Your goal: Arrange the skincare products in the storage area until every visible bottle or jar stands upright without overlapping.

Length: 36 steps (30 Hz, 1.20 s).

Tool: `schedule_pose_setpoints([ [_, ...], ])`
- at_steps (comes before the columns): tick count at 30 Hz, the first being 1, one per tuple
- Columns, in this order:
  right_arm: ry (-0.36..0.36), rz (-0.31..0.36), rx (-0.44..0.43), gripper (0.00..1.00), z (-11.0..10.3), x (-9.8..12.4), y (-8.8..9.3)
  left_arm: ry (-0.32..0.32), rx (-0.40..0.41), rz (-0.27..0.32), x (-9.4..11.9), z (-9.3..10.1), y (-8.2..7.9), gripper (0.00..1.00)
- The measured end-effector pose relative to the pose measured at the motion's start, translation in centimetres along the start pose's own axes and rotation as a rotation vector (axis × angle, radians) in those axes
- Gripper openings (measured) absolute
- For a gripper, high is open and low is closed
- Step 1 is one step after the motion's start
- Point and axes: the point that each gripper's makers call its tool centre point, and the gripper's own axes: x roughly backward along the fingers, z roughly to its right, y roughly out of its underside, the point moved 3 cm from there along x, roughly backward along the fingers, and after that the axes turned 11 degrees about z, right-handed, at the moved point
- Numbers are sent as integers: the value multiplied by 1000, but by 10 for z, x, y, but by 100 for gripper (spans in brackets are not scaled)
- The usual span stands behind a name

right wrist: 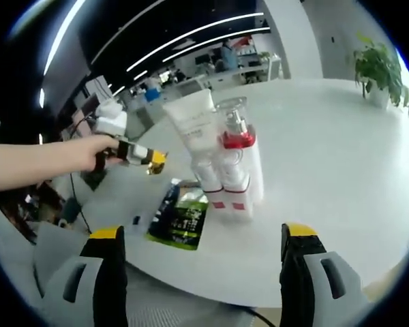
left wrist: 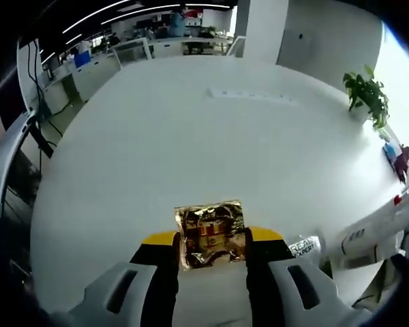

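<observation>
White tabletop [left wrist: 191, 136]: left tool [left wrist: 211, 248] grips a gold packet [left wrist: 210, 234]; right tool [right wrist: 203, 255] open. Set it clear beside the bottles [right wrist: 225, 163].

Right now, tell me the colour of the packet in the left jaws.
Shiny gold with red print: the packet, clearest in the left gripper view.

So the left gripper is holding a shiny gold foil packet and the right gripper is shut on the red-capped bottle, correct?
Not quite. The left gripper does hold the shiny gold foil packet, but the right gripper view shows the right gripper open, jaws wide apart, and the red-capped bottle standing free on the white table.
</observation>
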Motion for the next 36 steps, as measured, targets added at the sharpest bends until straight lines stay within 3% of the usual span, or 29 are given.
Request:
schedule_pose_setpoints([
  [15, 0, 9, 24, 92, 1, 0, 1, 5, 6, -41, 16, 6, 38, 37],
  [36, -6, 11, 42, 92, -2, 1, 0, 4, 15, -84, 19, 14, 63, 38],
])
